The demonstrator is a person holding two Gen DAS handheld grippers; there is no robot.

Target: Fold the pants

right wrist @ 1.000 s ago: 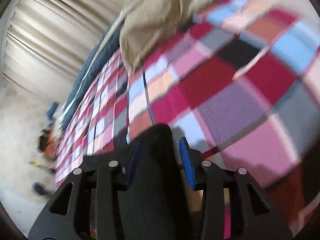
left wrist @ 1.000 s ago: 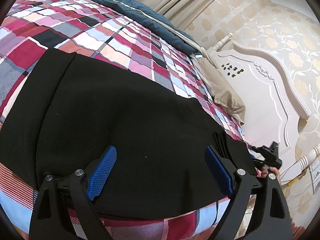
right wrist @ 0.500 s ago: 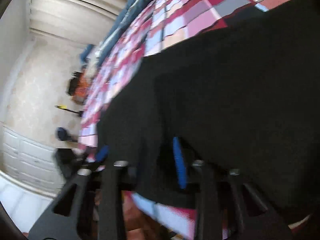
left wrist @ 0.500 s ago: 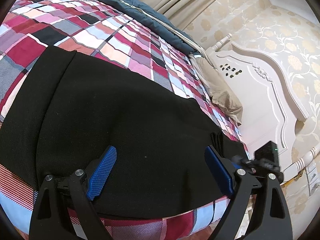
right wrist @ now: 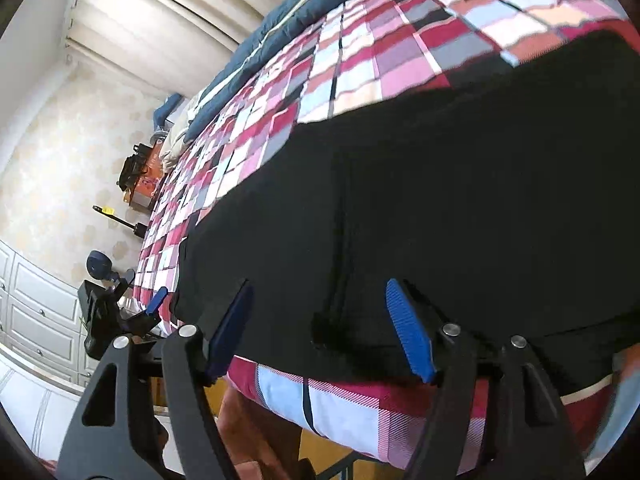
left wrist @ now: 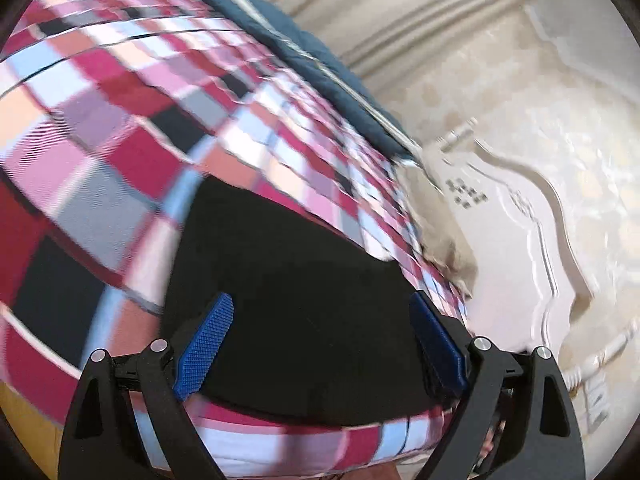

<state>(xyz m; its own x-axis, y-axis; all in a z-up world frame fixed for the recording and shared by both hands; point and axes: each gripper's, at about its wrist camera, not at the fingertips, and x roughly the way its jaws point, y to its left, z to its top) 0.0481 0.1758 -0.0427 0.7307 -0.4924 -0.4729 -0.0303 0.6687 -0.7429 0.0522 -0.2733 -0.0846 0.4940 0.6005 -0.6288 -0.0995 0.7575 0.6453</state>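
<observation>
Checked bedspread [right wrist: 384, 68] under black pants [right wrist: 460, 200], white headboard [left wrist: 516, 240] beyond, left gripper [left wrist: 320, 344] and right gripper [right wrist: 320, 328] both spread.

Light: bright, even and soft in both views
Blur: left wrist view smeared across the plaid bedspread [left wrist: 168, 128] and headboard [left wrist: 516, 240]; right wrist view mostly sharp
Detail: black pants [right wrist: 460, 208] show almost none
Edges: strong fisheye bending, dark rim
</observation>
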